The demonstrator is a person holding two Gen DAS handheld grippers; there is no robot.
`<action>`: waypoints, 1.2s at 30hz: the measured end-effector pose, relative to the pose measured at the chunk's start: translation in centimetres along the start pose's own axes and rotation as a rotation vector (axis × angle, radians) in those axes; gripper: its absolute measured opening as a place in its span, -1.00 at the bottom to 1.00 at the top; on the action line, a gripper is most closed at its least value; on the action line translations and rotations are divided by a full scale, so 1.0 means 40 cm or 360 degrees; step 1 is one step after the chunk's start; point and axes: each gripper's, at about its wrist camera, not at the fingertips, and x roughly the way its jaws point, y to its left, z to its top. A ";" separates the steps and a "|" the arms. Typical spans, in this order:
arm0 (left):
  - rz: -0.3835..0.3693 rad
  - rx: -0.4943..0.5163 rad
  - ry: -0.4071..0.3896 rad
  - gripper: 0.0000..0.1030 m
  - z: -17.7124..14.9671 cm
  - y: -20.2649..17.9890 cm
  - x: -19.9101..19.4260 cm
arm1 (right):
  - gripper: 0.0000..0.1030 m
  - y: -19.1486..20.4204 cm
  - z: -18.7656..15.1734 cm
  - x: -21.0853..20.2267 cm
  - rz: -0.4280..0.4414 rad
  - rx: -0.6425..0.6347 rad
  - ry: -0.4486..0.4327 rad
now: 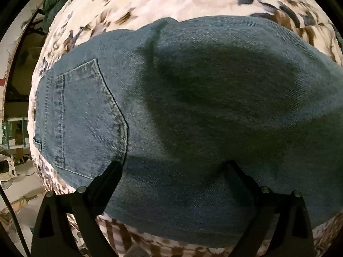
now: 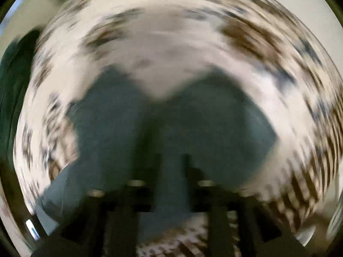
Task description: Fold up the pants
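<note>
Blue denim pants lie on a floral bedspread, with a back pocket at the left. My left gripper hovers just over the near part of the pants, jaws wide open and empty. The right wrist view is heavily blurred by motion. There the pants show as a blue mass under my right gripper. Its dark fingers stand close together with denim between them, and seem shut on the fabric.
The bedspread's left edge drops to a room floor with clutter. A dark green cloth lies at the bed's far left corner and shows in the right wrist view.
</note>
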 end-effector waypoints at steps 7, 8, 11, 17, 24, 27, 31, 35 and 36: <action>0.0026 0.0003 0.0015 0.90 0.020 -0.043 -0.014 | 0.38 0.410 -0.012 0.166 -0.0228 -0.0690 0.0102; 0.0023 0.0003 0.0014 0.90 0.020 -0.028 -0.005 | 0.37 0.433 -0.018 0.193 -0.0296 -0.0745 0.0130; 0.0009 -0.0014 0.0018 0.90 0.019 -0.018 -0.005 | -0.70 0.430 -0.025 0.228 -0.0442 -0.0759 0.0143; -0.0043 -0.0084 0.0004 0.90 0.011 0.011 -0.009 | -0.91 0.135 -0.019 0.011 -0.0322 -0.0077 -0.0160; -0.0130 -0.0105 -0.0049 0.90 -0.026 -0.019 -0.048 | -0.90 -0.271 -0.131 0.000 -0.0059 0.0648 0.0072; -0.0137 -0.0093 -0.0045 0.90 -0.044 -0.052 -0.055 | -0.85 -0.360 -0.169 0.041 0.0172 0.0836 0.0129; -0.0140 -0.0083 -0.0059 0.90 -0.050 -0.073 -0.064 | -0.55 -0.431 -0.185 0.036 0.0365 0.0996 0.0003; -0.0135 -0.0087 -0.0075 0.90 -0.058 -0.108 -0.087 | -0.38 -0.453 -0.180 0.056 0.0391 0.1051 -0.0024; -0.0137 -0.0090 -0.0075 0.90 -0.055 -0.117 -0.089 | -0.90 -0.445 -0.177 0.041 0.0317 0.1025 -0.0067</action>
